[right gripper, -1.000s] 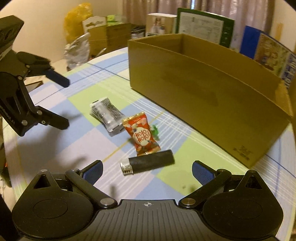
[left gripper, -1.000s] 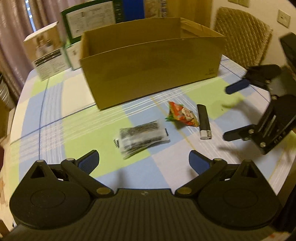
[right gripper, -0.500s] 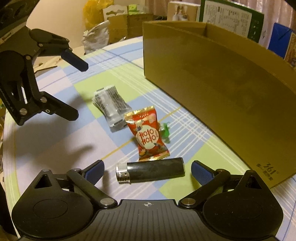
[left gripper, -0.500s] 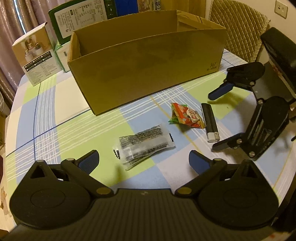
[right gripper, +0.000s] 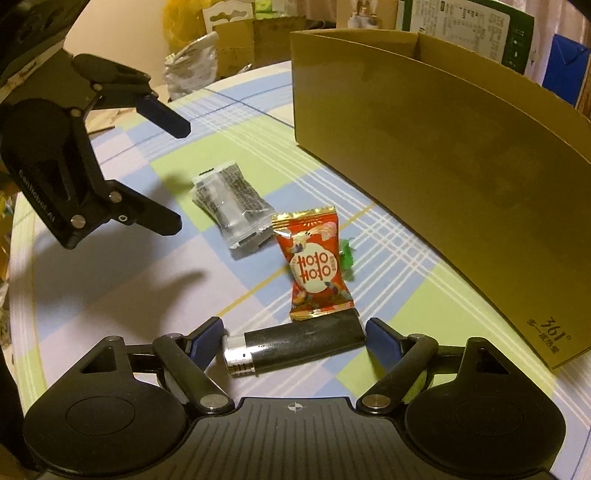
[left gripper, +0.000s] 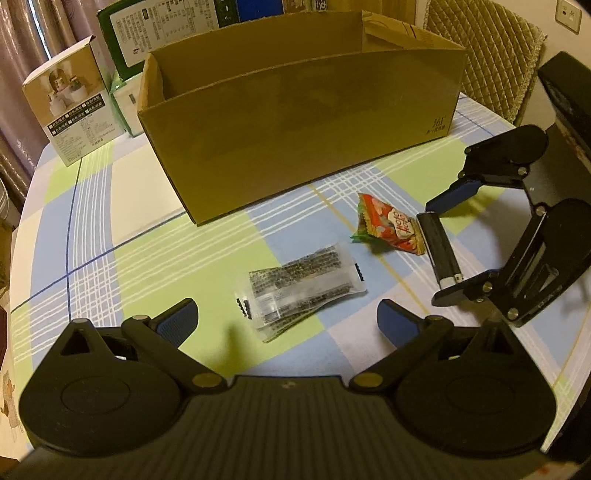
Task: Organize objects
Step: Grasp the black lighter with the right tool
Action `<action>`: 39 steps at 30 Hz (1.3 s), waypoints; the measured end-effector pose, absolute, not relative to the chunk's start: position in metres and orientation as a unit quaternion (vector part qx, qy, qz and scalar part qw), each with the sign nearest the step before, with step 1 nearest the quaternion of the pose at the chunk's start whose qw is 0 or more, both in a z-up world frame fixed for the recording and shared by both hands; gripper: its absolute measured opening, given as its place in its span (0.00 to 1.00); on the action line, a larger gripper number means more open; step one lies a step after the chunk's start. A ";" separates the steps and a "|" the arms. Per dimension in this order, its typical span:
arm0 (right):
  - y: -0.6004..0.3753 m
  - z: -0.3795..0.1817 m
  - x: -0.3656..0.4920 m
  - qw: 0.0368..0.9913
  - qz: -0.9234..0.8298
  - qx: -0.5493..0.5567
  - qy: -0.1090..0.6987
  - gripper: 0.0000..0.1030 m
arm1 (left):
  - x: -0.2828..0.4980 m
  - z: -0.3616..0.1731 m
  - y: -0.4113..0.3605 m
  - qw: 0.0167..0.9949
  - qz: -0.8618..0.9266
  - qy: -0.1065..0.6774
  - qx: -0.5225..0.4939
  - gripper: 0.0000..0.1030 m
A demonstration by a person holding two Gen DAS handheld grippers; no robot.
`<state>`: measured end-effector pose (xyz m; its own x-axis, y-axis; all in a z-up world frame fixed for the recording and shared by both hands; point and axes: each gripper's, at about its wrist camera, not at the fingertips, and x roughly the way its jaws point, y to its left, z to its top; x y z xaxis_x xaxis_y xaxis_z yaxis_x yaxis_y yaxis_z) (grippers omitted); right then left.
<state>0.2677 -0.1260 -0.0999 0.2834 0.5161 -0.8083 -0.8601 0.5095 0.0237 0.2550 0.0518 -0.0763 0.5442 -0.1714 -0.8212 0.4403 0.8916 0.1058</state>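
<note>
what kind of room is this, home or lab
Most likely a home dining area. A checked tablecloth covers the table, a quilted chair stands behind the cardboard box, curtains hang at the back, and product boxes sit around.

Your left wrist view looks down from above the near edge of the bench, over its own left hand-held gripper, facing the long front wall of the cardboard box from a little way back. Your right wrist view sits low and close, looking along the right hand-held gripper past the box's corner. Both share the box front and the lighter, snack packet and clear sachets before it, and each shows the other gripper.
</note>
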 end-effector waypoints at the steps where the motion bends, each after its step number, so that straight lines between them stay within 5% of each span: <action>1: -0.127 -0.100 0.268 0.771 0.445 -0.214 0.402 0.79 | 0.255 -0.077 0.051 0.865 -0.178 0.444 0.153 0.98; 13: -0.137 -0.101 0.268 0.747 0.492 -0.233 0.381 0.87 | 0.257 -0.082 0.052 0.865 -0.181 0.444 0.150 0.98; 17: -0.135 -0.096 0.271 0.748 0.483 -0.225 0.395 0.77 | 0.261 -0.082 0.053 0.864 -0.179 0.447 0.148 0.98; 28: -0.138 -0.073 0.268 0.797 0.392 -0.182 0.422 0.77 | 0.268 -0.089 0.044 0.864 -0.210 0.422 0.178 0.98; 39: -0.144 -0.071 0.287 0.811 0.362 -0.143 0.437 0.77 | 0.284 -0.108 0.029 0.843 -0.242 0.416 0.240 0.76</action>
